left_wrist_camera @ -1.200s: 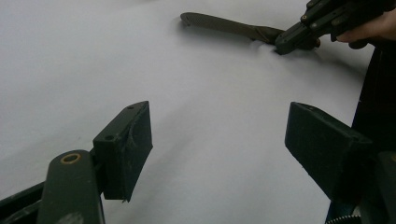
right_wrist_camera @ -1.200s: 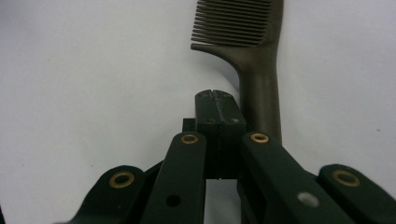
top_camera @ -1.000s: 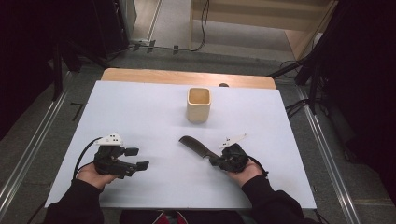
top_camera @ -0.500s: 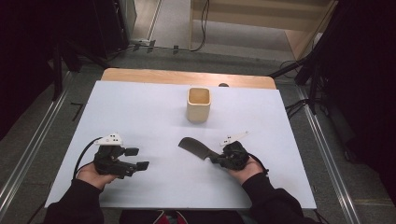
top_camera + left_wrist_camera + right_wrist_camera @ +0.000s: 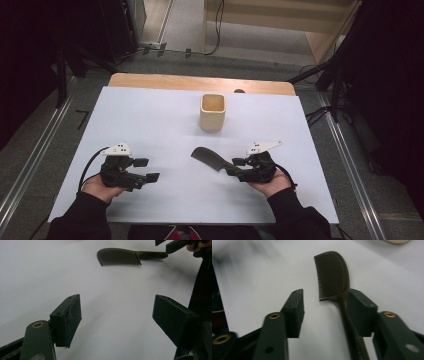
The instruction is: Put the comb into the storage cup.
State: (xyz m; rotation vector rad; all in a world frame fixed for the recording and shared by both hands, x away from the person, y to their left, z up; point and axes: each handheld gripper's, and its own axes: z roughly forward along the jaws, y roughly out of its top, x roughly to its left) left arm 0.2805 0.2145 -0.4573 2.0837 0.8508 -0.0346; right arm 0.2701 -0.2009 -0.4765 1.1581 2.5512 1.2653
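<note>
Both right gripper point(image 5: 324, 312) jaws just opened, dark plastic comb point(image 5: 334, 277) handle between them, head pointing away; left gripper point(image 5: 117, 315) wide, empty

The comb point(image 5: 333, 275) looks like dark matt plastic, its fine teeth cleanly moulded and its handle smooth with raised lettering. The cup point(image 5: 213, 111) is pale, wood-like and unvarnished, matt all over, and it stands on a smooth white sheet point(image 5: 150, 125) with a dull paper-like finish, laid over a table point(image 5: 200, 83) whose bare far edge shows light satin wood. Both grippers' jaws are black matt plastic with brass-coloured metal bushings, and the left gripper point(image 5: 117, 317) has scuffed pad faces.
</note>
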